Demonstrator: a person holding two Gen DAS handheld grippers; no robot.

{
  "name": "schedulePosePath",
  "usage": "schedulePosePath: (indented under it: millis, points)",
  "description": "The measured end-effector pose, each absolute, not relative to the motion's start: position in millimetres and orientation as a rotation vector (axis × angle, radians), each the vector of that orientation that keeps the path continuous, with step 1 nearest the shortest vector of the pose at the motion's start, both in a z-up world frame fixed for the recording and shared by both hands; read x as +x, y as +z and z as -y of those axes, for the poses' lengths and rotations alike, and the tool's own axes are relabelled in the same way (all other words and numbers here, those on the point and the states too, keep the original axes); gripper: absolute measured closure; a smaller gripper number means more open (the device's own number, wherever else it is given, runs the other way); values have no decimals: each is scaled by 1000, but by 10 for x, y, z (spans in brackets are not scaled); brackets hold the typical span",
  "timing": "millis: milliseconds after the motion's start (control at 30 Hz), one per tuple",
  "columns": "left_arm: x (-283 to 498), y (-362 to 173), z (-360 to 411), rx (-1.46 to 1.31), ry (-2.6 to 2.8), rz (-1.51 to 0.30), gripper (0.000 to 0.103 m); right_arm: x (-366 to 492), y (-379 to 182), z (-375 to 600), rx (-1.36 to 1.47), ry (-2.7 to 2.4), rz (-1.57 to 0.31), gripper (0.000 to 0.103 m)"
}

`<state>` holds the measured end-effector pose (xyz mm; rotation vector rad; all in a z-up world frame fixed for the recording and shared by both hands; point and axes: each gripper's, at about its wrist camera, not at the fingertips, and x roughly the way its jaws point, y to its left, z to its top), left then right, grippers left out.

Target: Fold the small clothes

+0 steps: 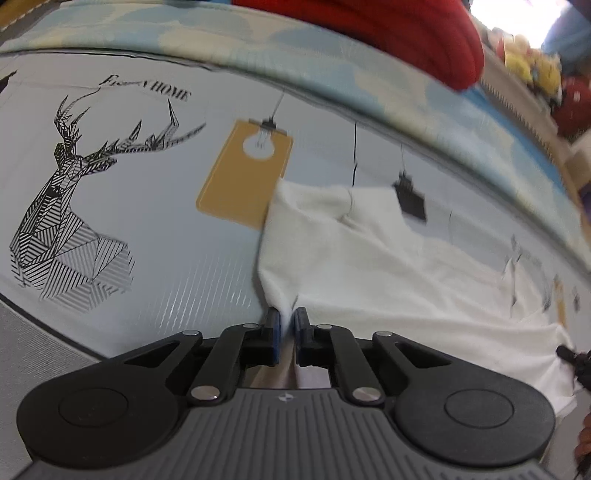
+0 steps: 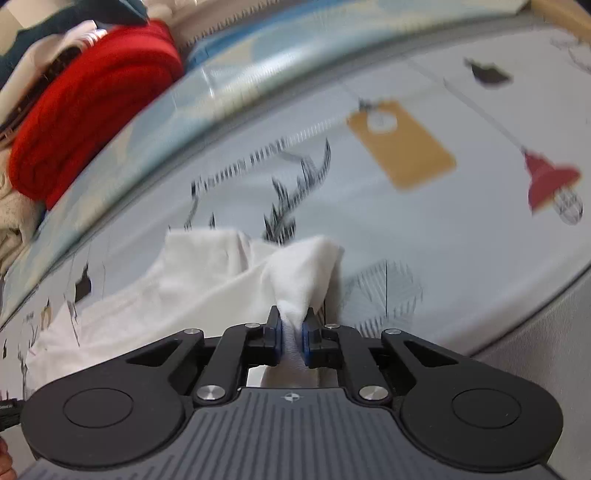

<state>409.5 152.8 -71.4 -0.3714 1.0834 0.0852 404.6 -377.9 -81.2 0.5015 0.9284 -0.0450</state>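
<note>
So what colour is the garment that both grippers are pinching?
Plain white garment, with no print visible; it shows best in the left wrist view.

Smeared by motion blur beyond the right gripper (image 2: 291,332): deer print (image 2: 295,192) and lettering on the tablecloth (image 2: 424,229). Cut off at the frame edge: red knit (image 1: 406,33), far above the left gripper (image 1: 286,325). Hidden under the white garment (image 1: 369,266): part of the cloth's printed pattern.

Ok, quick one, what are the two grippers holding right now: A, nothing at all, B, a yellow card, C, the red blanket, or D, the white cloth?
D: the left gripper and the right gripper each have their blue pads pinched on a bunched edge of the white cloth, while the red blanket lies untouched at the back.
</note>
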Motion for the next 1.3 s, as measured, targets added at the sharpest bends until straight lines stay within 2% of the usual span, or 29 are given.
schedulePosePath:
  millis: [200,233,300,333,433,533,667,700,733,800,867,933,967,1033,1167,1300]
  points:
    - [4196,-602,-1532,-383,108,-1063,98,4167,-576,3766,443,-117,-752,93]
    - [4208,-573,-1539,-376,111,-1061,98,4199,-568,3737,422,-127,-762,91]
    - [4201,-490,-1536,-373,111,-1042,98,4283,-586,3657,356,-139,-855,80]
    - [4191,-429,-1532,-368,97,-1024,98,4293,-583,3619,321,-142,-877,71]
    - [4183,-325,-1448,-348,6,-1006,98,4205,-494,3621,279,-160,-844,70]
    - [4167,-378,-1257,-313,-155,-1078,93,4118,-458,3716,327,-80,-861,70]
    - [4109,-708,-1063,-135,-162,-1212,90,4048,-773,3724,224,-7,-1069,68]
    - [4088,-814,-1075,-98,-129,-1242,95,4004,-864,3754,187,-44,-1114,66]
    - [4056,-839,-1105,-94,-118,-1226,100,3947,-922,3836,220,-60,-1127,54]
    - [4029,-761,-1135,-125,-109,-1214,99,3856,-902,3981,336,-64,-1113,54]
    - [3941,-717,-1130,-120,-132,-1149,96,3782,-886,4028,361,-58,-1107,54]
    - [3825,-865,-1157,-72,-95,-1189,90,3669,-892,4052,364,-71,-1115,52]
    - [3741,-809,-1186,-92,-64,-1175,87,3605,-878,4051,384,-90,-1124,51]
    - [3601,-615,-1203,-97,5,-1174,87,3421,-776,4054,390,-164,-1139,53]
    - [3072,-185,-1201,-104,-10,-1063,79,2958,-450,4067,401,-181,-1057,53]
    - [2428,-125,-1088,-73,-19,-1039,73,2429,-216,3949,401,-135,-960,53]
